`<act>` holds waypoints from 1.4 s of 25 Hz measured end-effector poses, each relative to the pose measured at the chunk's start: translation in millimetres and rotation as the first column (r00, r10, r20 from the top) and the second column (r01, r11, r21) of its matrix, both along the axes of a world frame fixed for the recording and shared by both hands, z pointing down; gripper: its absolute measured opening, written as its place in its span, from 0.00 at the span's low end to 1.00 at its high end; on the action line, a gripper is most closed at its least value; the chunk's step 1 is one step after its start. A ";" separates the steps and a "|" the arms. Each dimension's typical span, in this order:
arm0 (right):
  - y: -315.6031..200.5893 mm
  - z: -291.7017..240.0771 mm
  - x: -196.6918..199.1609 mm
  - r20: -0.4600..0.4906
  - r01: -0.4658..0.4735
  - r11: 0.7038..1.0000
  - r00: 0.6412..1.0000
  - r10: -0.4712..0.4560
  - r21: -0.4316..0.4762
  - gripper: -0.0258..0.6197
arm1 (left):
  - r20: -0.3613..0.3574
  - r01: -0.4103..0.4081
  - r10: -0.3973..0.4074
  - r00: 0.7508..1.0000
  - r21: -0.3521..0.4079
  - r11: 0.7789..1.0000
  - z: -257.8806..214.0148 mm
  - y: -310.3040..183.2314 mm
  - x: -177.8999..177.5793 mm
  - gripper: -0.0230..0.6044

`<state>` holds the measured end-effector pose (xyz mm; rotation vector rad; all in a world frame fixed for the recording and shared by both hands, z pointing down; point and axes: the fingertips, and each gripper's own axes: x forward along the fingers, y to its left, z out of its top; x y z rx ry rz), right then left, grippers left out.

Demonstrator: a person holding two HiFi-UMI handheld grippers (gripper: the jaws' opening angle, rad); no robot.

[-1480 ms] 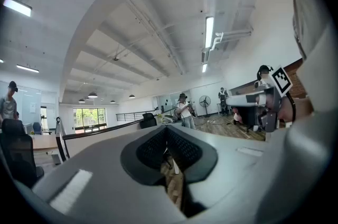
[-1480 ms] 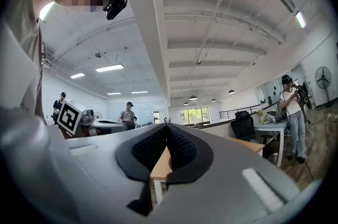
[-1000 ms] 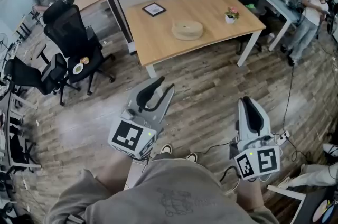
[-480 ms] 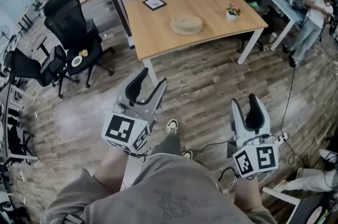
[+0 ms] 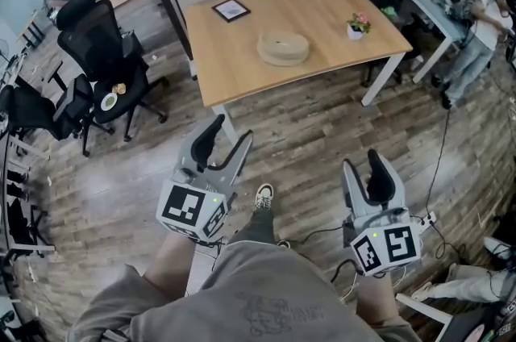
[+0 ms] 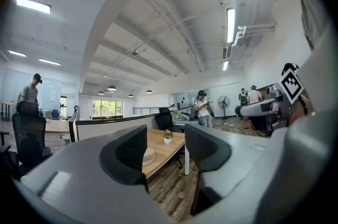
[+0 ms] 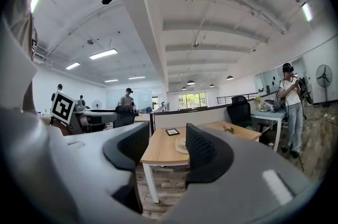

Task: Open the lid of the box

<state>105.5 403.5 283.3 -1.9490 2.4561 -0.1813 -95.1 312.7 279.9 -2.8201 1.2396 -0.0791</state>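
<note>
The round pale wooden box (image 5: 283, 47), lid on, sits in the middle of the light wooden worktop (image 5: 234, 66), well apart from both grippers. The left gripper (image 5: 231, 135) and right gripper (image 5: 363, 164) hang over the brown plank floor (image 5: 306, 131), jaws wide, holding nothing.

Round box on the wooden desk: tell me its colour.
The round box is pale beige; the head view shows it best.

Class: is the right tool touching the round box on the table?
Apart. The head view shows the right tool above the floor, well short of the table where the box sits.
</note>
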 end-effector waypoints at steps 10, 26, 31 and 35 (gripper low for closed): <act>-132.5 5.5 -6.7 0.013 -0.007 0.999 1.000 0.008 -0.044 0.39 | 0.052 0.001 0.001 0.999 -0.029 1.000 11.5 -130.5 -2.3 0.40; -268.7 -6.7 -40.5 0.005 0.019 0.999 1.000 -0.019 -0.046 0.39 | 0.077 0.064 -0.063 0.995 0.000 0.998 -1.6 -255.4 -55.6 0.40; -295.2 -12.5 -38.4 -0.012 0.057 0.998 0.998 -0.057 -0.028 0.39 | 0.075 0.091 -0.091 0.993 0.002 0.996 -1.6 -275.1 -62.0 0.40; -322.2 -8.8 -33.7 -0.020 0.092 0.995 0.995 -0.093 -0.026 0.39 | 0.094 0.109 -0.107 0.990 -0.015 0.994 9.1 -298.5 -58.3 0.40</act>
